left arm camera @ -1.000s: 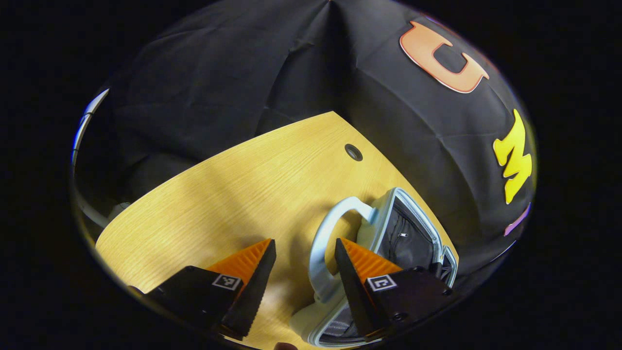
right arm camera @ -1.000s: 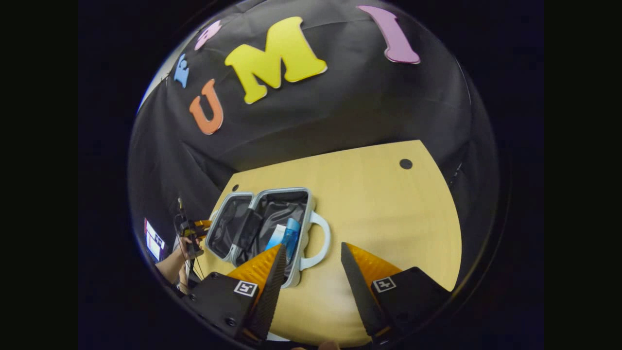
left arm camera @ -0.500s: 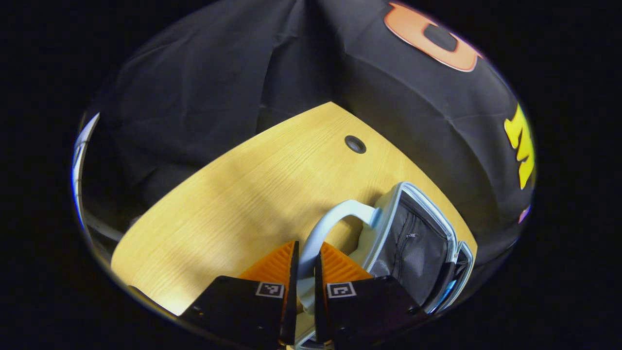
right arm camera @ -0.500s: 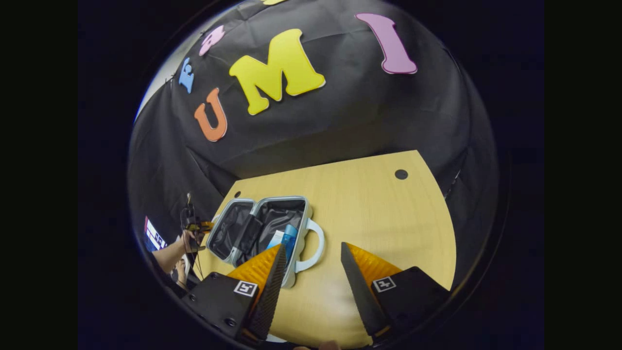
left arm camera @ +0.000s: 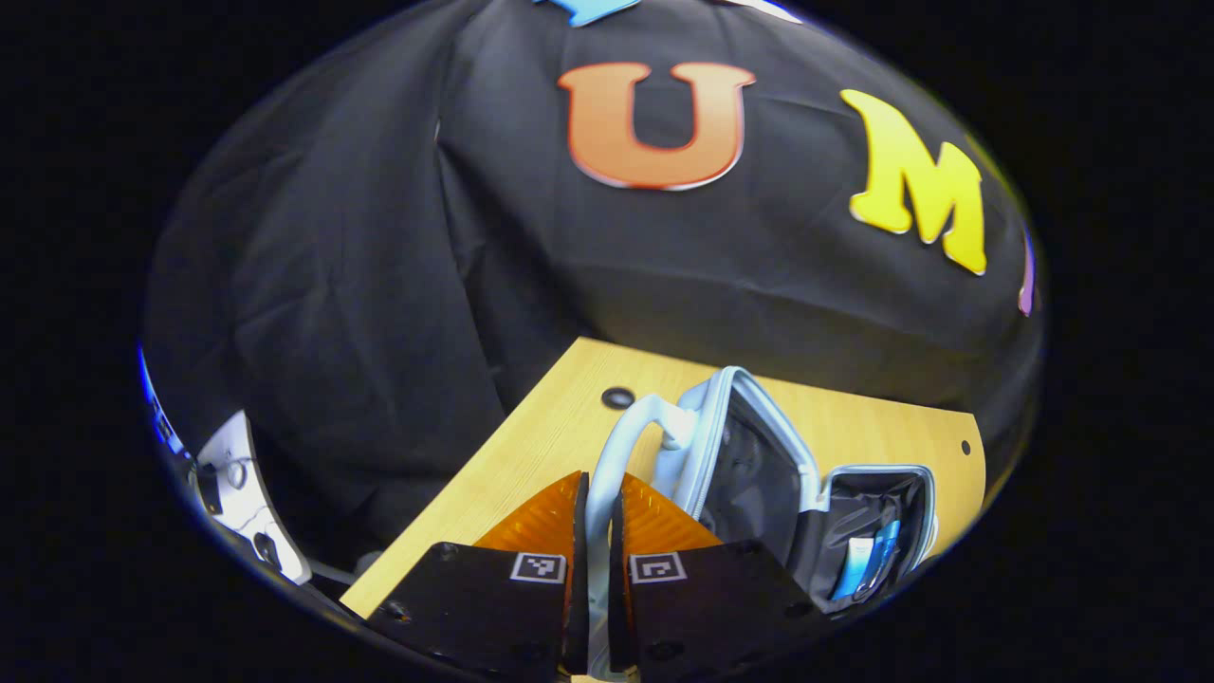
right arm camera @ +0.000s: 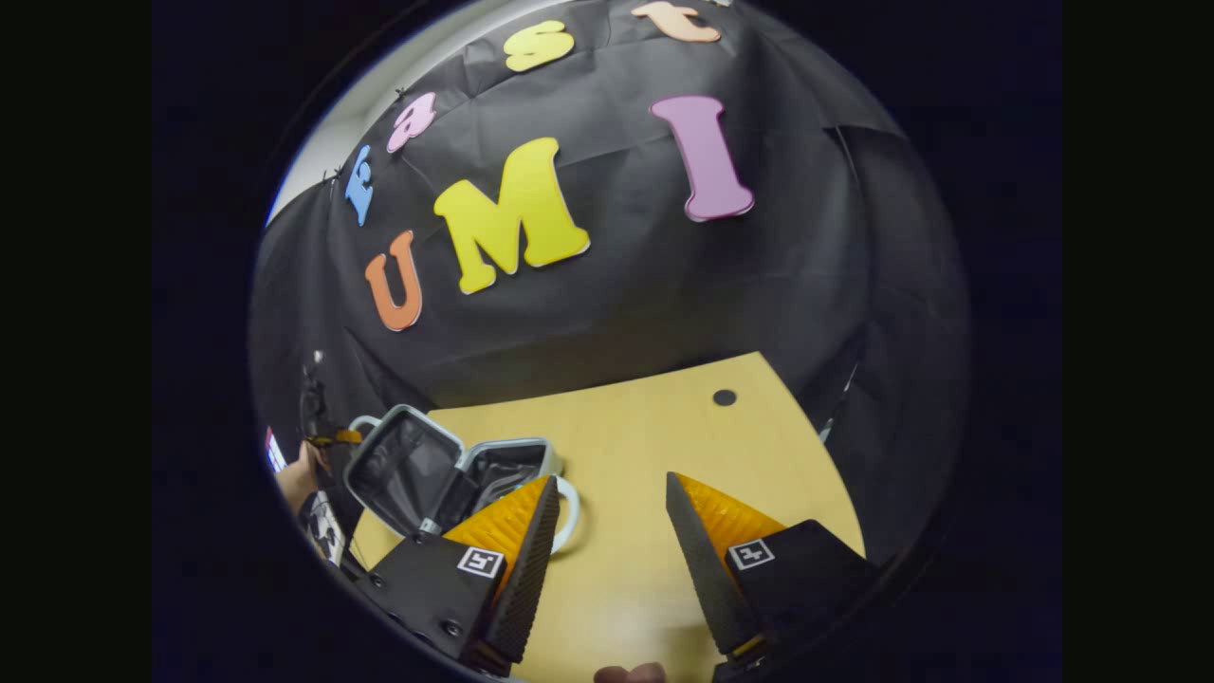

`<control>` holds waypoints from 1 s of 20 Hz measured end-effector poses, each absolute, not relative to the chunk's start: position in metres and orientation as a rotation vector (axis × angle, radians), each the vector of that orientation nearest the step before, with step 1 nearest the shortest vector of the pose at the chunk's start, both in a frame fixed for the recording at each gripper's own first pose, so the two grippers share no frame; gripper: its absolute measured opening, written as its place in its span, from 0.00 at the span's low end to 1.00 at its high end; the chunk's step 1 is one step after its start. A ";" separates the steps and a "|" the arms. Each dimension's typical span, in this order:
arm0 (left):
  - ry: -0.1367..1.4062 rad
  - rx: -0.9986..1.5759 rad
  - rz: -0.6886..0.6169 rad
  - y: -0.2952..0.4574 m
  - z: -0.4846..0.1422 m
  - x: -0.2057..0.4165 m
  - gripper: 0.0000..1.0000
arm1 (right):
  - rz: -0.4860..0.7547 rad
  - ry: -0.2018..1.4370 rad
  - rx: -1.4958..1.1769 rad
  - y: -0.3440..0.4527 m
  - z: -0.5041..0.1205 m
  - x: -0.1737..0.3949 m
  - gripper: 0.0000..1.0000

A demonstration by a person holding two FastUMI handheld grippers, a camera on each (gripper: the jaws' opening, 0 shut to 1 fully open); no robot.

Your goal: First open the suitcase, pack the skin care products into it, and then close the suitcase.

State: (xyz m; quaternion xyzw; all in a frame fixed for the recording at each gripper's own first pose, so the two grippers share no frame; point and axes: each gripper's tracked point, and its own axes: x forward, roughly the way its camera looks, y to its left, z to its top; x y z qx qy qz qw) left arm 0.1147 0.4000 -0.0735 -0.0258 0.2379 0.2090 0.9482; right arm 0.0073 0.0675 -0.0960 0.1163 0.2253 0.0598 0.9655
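With the skin care products [left arm camera: 868, 562] already in the suitcase [left arm camera: 759, 474], the left gripper [left arm camera: 597, 531] pinches its handle [left arm camera: 621, 446] mid-closing; the right gripper [right arm camera: 607, 541] hangs spread

Even overhead light, counter [right arm camera: 664, 446] evenly bright with no glare, booth cloth dark and dim, soft short shadows beside the suitcase [left arm camera: 759, 465], strong fisheye bending at the edges, mild softness toward the rim, centre sharp
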 end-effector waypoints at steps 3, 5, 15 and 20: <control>0.366 0.015 0.434 0.343 -0.024 0.110 0.10 | 0.065 0.395 0.201 0.041 -0.083 -0.005 0.68; 0.275 0.067 0.468 0.307 -0.002 0.104 0.10 | 0.049 0.380 0.180 0.028 -0.081 -0.016 0.68; 0.137 0.177 0.230 0.083 -0.021 0.121 0.10 | -0.079 0.280 0.003 -0.033 -0.048 -0.035 0.75; 0.207 0.189 0.085 0.007 -0.082 0.133 0.10 | -0.165 0.291 -0.017 -0.062 -0.046 -0.048 0.81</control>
